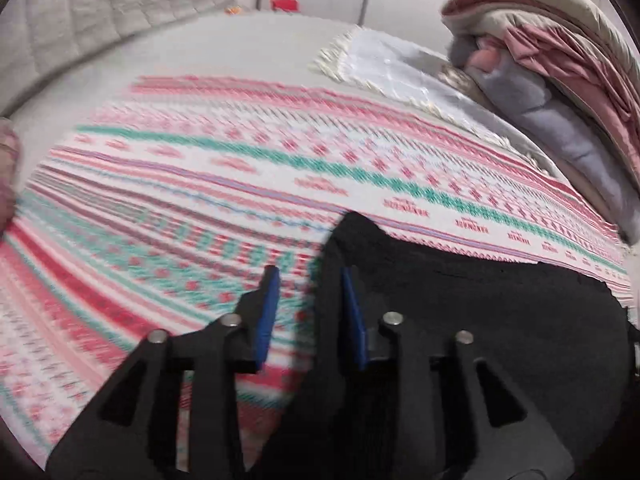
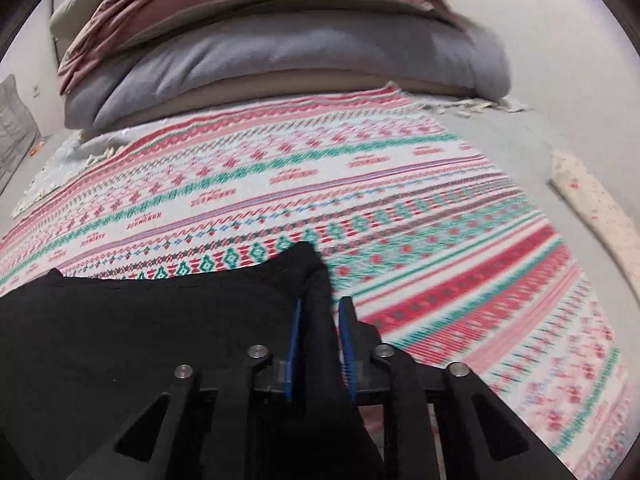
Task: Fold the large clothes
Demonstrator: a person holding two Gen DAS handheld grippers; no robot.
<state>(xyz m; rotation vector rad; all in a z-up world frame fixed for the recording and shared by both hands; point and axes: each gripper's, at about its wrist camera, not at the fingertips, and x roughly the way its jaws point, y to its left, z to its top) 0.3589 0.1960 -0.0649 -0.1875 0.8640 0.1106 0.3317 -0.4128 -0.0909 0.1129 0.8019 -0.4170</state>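
Your left tongs [image 1: 308, 300] stand apart: the blue pads show clear gaps, and the black garment [image 1: 480, 320] lies against the right-hand pad only, with patterned cloth visible between the two. Nothing is clamped there. Your right tongs [image 2: 322, 322] have a ridge of the same black garment [image 2: 160, 340] running up between the pads; the gap is narrow, but whether they press on it I cannot tell.

The garment is soft, limp and light by the look of it. It drapes and bunches, and will sag wherever you leave it unsupported. Take it by an edge or corner, one per tongs, well apart, so it hangs flat.

It lies at the near edge of the bed, on a striped red, green and white blanket [image 1: 240, 168].

The left view alone shows the padded headboard [image 1: 120, 4], a white fringed cloth [image 1: 384, 64] beyond the blanket, and something red [image 1: 285, 3] at the far edge. The right view alone shows a pale speckled strip [image 2: 592, 208] off the blanket's right edge. Both show the stacked bedding [image 2: 280, 48].
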